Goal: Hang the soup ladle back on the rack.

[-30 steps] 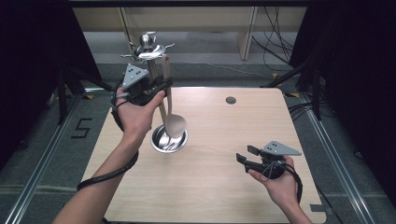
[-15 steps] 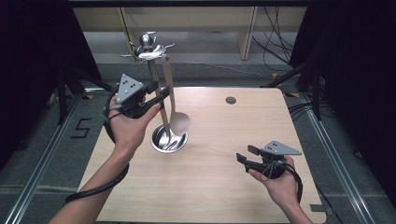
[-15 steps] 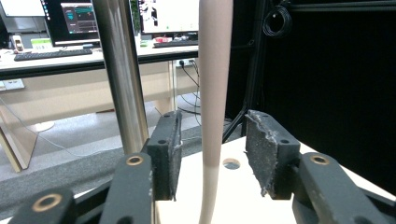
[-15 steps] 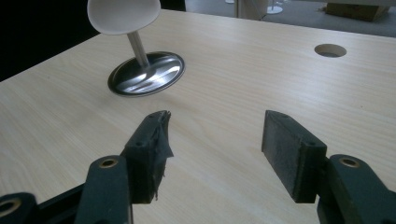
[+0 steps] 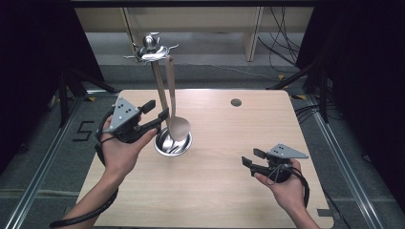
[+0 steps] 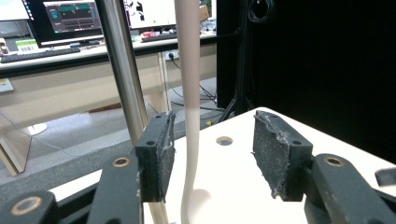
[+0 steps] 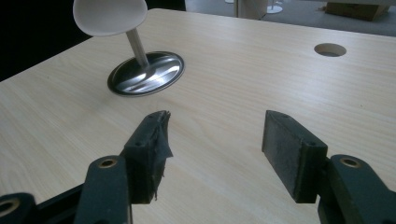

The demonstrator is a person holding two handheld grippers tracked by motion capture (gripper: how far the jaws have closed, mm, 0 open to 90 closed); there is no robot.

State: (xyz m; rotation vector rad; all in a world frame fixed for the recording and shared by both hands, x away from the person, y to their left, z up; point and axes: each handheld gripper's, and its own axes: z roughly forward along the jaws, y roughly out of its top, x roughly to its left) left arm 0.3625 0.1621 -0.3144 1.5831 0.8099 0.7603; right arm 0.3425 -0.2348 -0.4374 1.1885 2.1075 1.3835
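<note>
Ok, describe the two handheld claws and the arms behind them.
The left claw and right claw are black, each with two jaws carrying dark, worn pads. Brass-coloured pivot pins show at the joints. Each is topped by a grey three-cornered plate with small dots, and trails a black cable. The forearms are bare.

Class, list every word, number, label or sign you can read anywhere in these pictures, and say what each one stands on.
"5": dark figure marked on the grey floor left of the light wooden table, in the high view.
Computer monitor behind the left hand-held gripper: coloured graphs and lines of text, too small and blurred to read.
The shiny metal utensil stand, the pale hanging spoon and the right hand-held gripper carry no readable marks.
</note>
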